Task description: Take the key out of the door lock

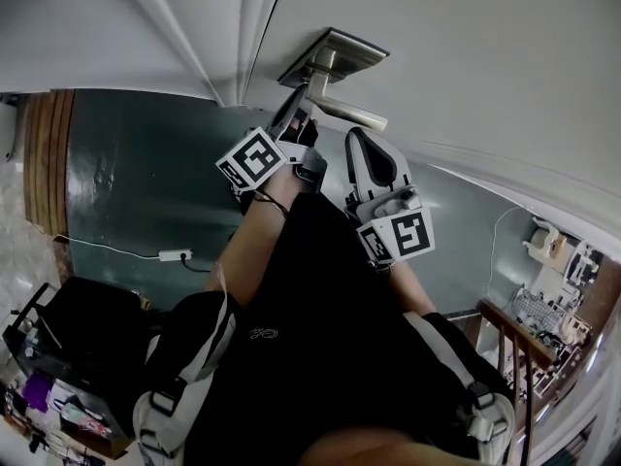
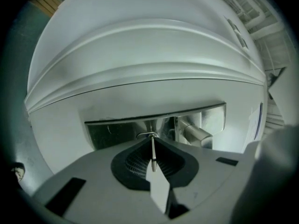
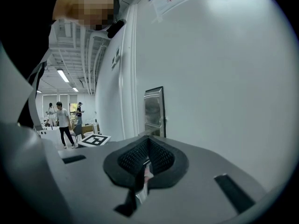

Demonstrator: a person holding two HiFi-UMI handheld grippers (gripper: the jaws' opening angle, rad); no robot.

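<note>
Black ribbed pads (image 2: 138, 160) of the left claw (image 2: 152, 143) pinch shut on the key (image 2: 153, 157), a thin blade seen edge-on at the frame's lower centre. Best drawn straight back along its shaft without twisting, I judge. Its long axis points away into the steel lock plate (image 2: 112, 133) beyond, tip buried. The right claw (image 3: 148, 146) is closed on nothing, facing the door (image 3: 224, 78).

A white door (image 1: 466, 56) carried a brushed silver lock plate (image 1: 342, 50) and handle (image 1: 342, 107). The grey left gripper (image 2: 152, 140) and grey right gripper (image 3: 148, 142) had black ribbed pads (image 2: 134, 160) and cubes (image 1: 254, 160) patterned with black-and-white square markers. The key (image 2: 153, 149) was silver. The floor (image 1: 126, 183) was dark teal, beside brown wooden slats (image 1: 49, 163).
</note>
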